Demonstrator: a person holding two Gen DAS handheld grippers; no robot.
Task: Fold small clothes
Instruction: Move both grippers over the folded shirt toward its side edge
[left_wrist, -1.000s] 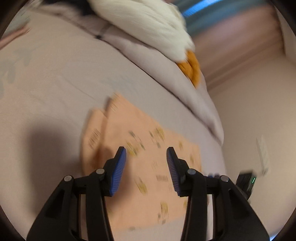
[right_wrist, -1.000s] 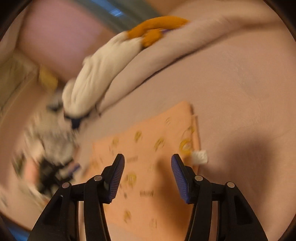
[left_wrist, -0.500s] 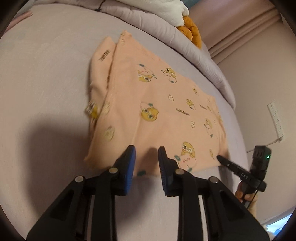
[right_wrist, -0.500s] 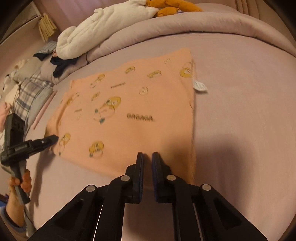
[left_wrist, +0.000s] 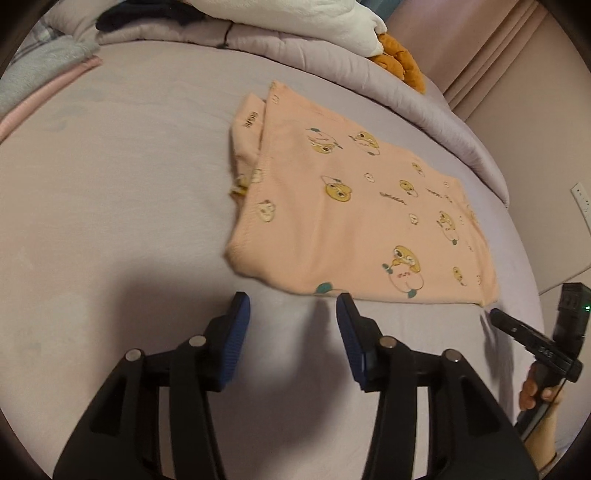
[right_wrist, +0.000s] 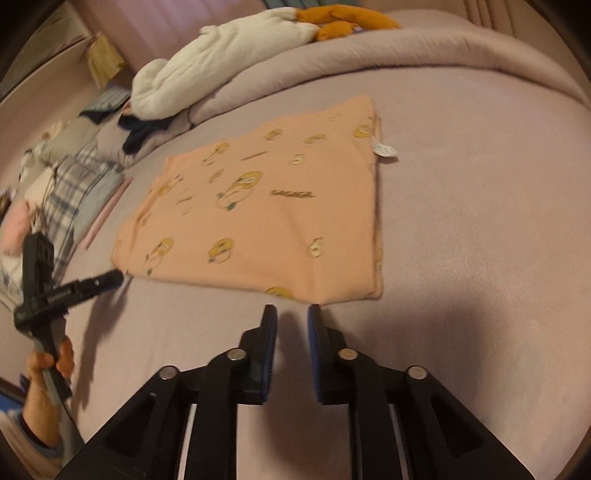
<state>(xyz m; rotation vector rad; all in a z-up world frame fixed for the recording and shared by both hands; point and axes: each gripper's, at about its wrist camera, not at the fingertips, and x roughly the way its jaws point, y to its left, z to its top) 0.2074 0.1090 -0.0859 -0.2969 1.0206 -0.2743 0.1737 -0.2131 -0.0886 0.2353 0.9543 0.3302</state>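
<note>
A small peach garment (left_wrist: 354, 206) printed with yellow cartoon figures lies folded flat on the lilac bed sheet (left_wrist: 110, 229). In the right wrist view the same garment (right_wrist: 266, 214) shows a white label at its far right corner. My left gripper (left_wrist: 291, 306) hovers just short of the garment's near edge, its jaws opening, nothing between them. My right gripper (right_wrist: 291, 314) sits close to the near fold edge, jaws a narrow gap apart and opening, with nothing between its pads. Each view shows the other gripper held in a hand at the garment's near corner.
A rolled lilac duvet (right_wrist: 369, 59) runs along the far side, with a white plush (right_wrist: 229, 62) and an orange toy (left_wrist: 399, 59) on it. Plaid and grey clothes (right_wrist: 74, 184) are piled to the left. A wall with a socket (left_wrist: 581, 195) is beyond the bed.
Both grippers drew back off the garment toward its near edge. They closed over the fabric half a second ago and have since spread apart, letting it go.
</note>
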